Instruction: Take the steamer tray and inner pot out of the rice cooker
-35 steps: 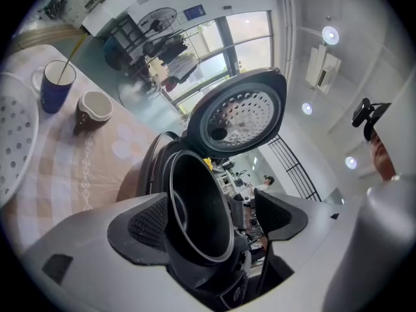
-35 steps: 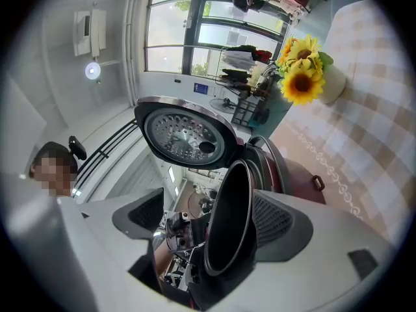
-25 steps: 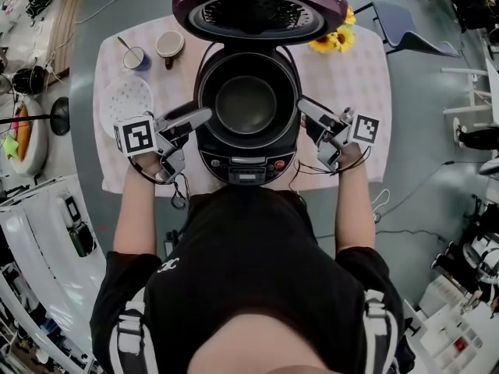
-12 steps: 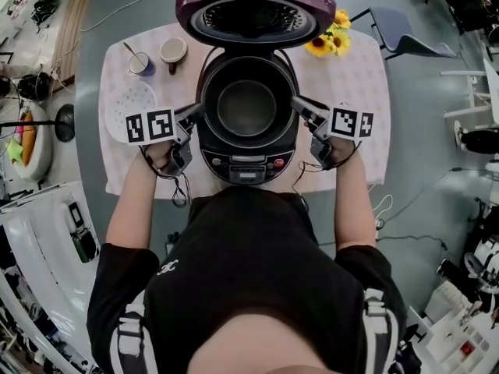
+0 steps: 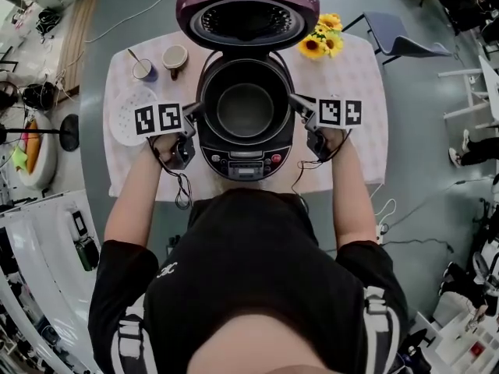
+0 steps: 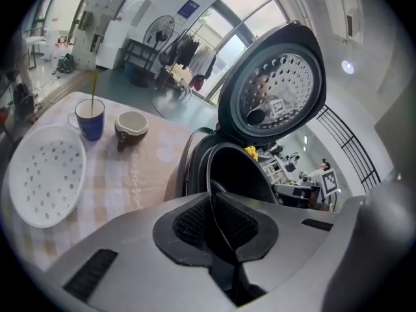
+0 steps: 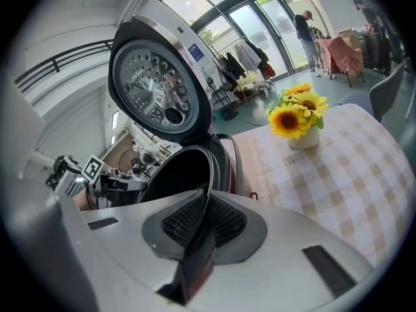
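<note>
Both grippers have come down from beside the rice cooker to its opening, and their jaws have gone from wide apart to closed. The left gripper is clamped on the thin rim of the pot at the pot's left edge, with the rim running up between its ribbed pads; the right gripper has just been closing and now pinches the rim on the opposite side, the metal edge caught between its pads. The pot sits seated in the cooker under the raised lid; the steamer tray already lies out on the table, just left of the cooker. What remains, I judge, is a level two-sided lift of the pot, straight up and clear of the lid.
</note>
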Available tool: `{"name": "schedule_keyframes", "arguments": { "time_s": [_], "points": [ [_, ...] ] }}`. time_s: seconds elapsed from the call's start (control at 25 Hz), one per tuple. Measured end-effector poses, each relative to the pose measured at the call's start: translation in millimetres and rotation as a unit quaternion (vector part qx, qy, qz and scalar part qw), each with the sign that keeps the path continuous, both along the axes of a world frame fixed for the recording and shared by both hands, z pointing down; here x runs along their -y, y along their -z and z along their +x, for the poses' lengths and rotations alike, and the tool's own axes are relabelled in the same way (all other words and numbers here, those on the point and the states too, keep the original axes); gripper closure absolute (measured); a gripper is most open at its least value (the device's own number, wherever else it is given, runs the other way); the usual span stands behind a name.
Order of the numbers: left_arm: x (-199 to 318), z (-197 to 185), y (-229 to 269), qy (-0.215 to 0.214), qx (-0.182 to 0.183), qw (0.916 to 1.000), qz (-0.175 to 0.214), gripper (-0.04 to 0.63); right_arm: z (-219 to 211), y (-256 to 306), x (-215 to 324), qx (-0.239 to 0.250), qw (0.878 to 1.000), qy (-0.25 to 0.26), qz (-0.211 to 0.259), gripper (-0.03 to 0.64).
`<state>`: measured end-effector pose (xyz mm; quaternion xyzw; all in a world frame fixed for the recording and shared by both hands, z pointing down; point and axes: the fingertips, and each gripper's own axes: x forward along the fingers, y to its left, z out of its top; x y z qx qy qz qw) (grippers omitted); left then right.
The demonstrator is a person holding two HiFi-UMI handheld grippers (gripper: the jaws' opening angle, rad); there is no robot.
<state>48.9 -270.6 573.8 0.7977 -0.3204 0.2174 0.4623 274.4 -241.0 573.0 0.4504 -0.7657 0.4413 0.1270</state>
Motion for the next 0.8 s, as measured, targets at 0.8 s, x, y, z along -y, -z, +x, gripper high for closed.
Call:
{"name": "schedule_keyframes", "arguments": {
  "time_s": [0.8],
  "points": [
    [-2.9,-2.3,5.0,0.024,0.000,0.9991,-0.034,0.584,-2.6,25.6,-5.5,0.013,0.999,-0.039,0.019,0.597]
  ]
}}
